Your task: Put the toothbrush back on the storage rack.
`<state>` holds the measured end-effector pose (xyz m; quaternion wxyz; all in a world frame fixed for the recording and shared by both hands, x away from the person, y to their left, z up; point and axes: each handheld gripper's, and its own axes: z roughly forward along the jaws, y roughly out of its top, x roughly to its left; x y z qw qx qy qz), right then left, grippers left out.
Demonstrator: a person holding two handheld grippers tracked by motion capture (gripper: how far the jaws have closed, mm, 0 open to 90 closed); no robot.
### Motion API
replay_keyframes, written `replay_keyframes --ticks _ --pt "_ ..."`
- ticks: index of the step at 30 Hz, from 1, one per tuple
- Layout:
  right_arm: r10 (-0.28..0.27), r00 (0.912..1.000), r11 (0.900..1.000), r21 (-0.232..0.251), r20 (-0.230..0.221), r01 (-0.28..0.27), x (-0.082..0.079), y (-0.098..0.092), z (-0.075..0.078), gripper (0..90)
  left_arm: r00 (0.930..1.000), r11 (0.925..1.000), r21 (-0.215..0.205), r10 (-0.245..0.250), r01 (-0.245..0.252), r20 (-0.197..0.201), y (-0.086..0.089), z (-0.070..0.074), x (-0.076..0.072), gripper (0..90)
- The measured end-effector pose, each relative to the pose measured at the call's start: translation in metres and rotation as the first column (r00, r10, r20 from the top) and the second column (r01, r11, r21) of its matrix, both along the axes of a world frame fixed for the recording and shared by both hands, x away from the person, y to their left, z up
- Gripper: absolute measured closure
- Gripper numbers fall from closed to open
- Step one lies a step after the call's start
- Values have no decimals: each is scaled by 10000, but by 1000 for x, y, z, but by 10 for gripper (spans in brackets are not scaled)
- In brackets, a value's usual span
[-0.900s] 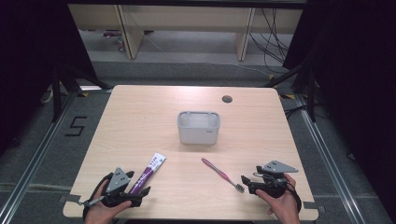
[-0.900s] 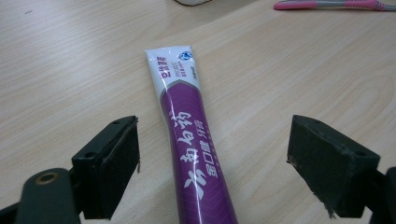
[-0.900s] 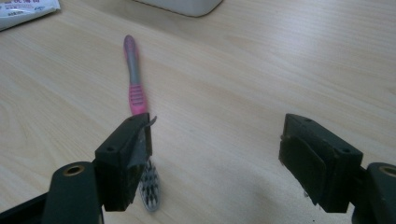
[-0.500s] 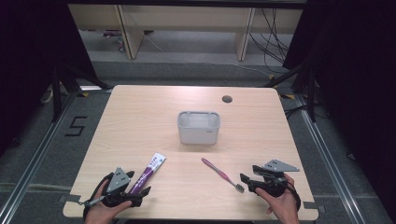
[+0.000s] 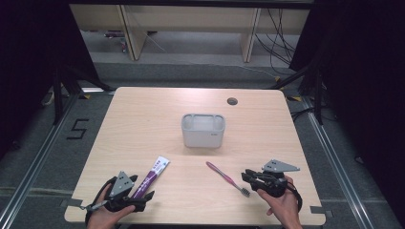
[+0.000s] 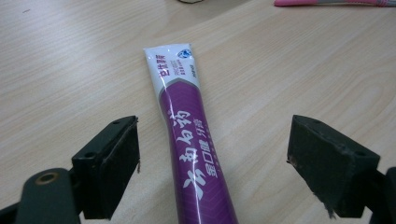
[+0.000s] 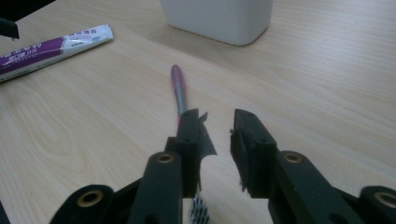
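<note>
A purple and white toothpaste tube lies near the table's front left. My left gripper is open at its near end. In the left gripper view the tube runs between the wide jaws of my left gripper, and neither pad touches it. A pink toothbrush lies at the front right, bristle end toward my right gripper. In the right gripper view my right gripper has a narrow gap between its jaws. The toothbrush passes under the left jaw and nothing is clamped.
A white rectangular bin stands at the middle of the wooden table, beyond both items. A dark cable hole sits near the far edge. Dark floor and shelving surround the table.
My right gripper has edged slightly left toward the toothbrush's bristle end. The left gripper and the tube have not moved.
</note>
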<state>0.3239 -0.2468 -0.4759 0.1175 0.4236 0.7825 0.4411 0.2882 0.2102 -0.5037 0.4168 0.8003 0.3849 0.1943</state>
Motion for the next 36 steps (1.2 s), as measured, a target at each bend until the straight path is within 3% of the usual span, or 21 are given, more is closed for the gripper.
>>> replay_keyframes --ticks 2,4,6,7,8,11,12,15,16,19,20,21,24,27,28,29,36 --pt "166 9998 9996 -212 117 -164 6 7 -1 820 10000 10000 -85 29 -29 0 -1 0 0 163" --pt "252 9997 9994 -229 40 -251 7 9 -2 831 10000 10000 -93 29 -29 -16 -1 0 0 163" --pt "389 9989 9984 -412 246 -378 10 15 -2 858 10000 9999 -106 45 -45 -13 -1 0 0 163" --pt "348 9993 9990 -278 -110 -351 9 19 -2 868 10000 9999 -116 44 -45 -22 -1 0 0 163" --pt "727 9973 9957 -584 37 -724 12 26 -2 874 10000 9998 -186 73 -73 -25 -1 -1 0 163" --pt "903 9956 9918 -930 230 -878 15 33 -3 880 10000 10000 -49 39 -39 -36 0 0 0 164" --pt "1084 9940 9898 -945 121 -1067 16 36 -4 881 9999 9997 -213 103 -104 -8 -1 -1 0 164" --pt "1243 9922 9863 -1099 47 -1230 19 43 -6 886 10000 10000 -52 -2 2 23 1 0 0 163" --pt "1292 9915 9855 -1088 -181 -1304 19 45 -6 887 10000 10000 -65 20 -19 26 1 0 0 163" --pt "1242 9918 9854 -1140 -301 -1269 21 49 -7 888 10000 10000 -44 10 -10 3 0 0 0 163" --pt "1104 9923 9869 -1115 -569 -1162 21 52 -7 887 10000 10000 0 -44 44 1 0 1 0 164" --pt "1371 9905 9817 -1323 -84 -1370 26 51 -8 887 10000 9999 -105 9 -9 13 0 0 0 163" --pt "1270 9912 9832 -1273 -384 -1309 28 56 -10 882 10000 9999 -142 25 -25 -7 0 0 0 164" --pt "839 9942 9883 -1216 -669 -916 29 62 -9 890 10000 10000 13 -49 49 -46 0 0 0 164" --pt "1030 9936 9845 -1377 -473 -1087 33 62 -10 895 10000 10000 13 -49 49 -46 0 0 0 164" --pt "860 9943 9865 -1345 -633 -939 33 64 -10 897 10000 10000 -14 -47 47 -54 0 0 0 163" --pt "770 9948 9811 -1725 -663 -874 45 77 -12 900 10000 10000 -19 -66 66 -40 0 0 0 164"
